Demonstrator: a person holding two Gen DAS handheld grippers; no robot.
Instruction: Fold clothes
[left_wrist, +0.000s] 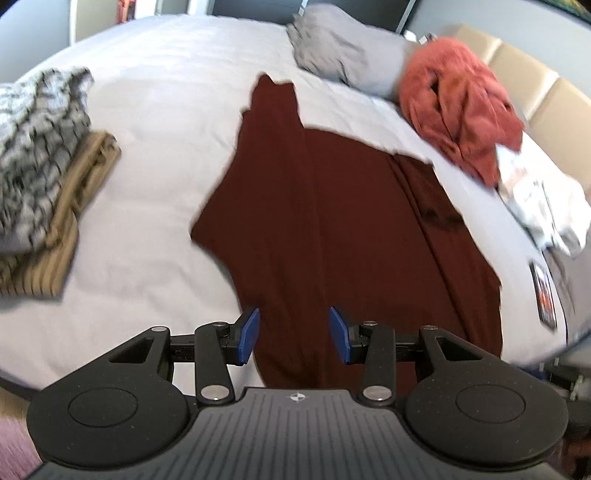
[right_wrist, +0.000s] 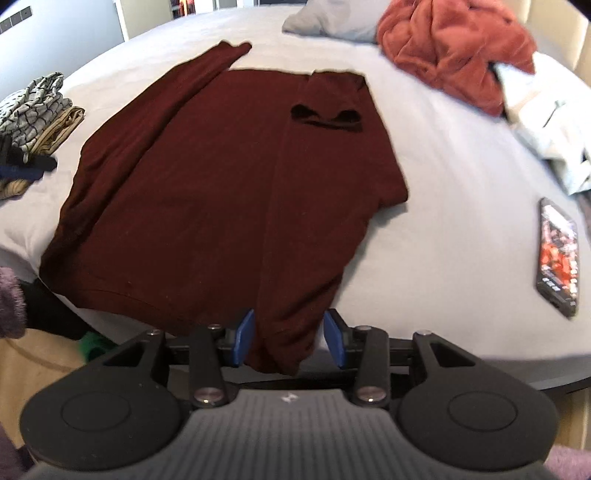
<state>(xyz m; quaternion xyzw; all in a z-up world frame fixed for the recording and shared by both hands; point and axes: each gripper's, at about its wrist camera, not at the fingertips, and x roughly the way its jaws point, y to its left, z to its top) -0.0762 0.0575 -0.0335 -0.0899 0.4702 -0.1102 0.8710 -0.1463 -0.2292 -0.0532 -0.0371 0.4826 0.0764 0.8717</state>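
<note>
Maroon shirt (right_wrist: 207, 177) lay spread flat on a white bed (left_wrist: 155, 110), one sleeve reaching toward the far side and its right side already turned in over the body. The right gripper (right_wrist: 289, 338) stood with its blue pads apart on either side of a hanging fold of the hem, not visibly pinching it. The left gripper (left_wrist: 293, 336) hovered over the near edge of the shirt, jaws wide and empty. Folded clothes (left_wrist: 40, 177) were stacked at the left; a coral blanket (left_wrist: 458, 110), a grey pillow (left_wrist: 340, 48) and a phone (right_wrist: 559, 254) sat to the right. The knit looked soft, light and limp, likely to sag and crease, so hem corners and shoulder seams seemed the best holds.
</note>
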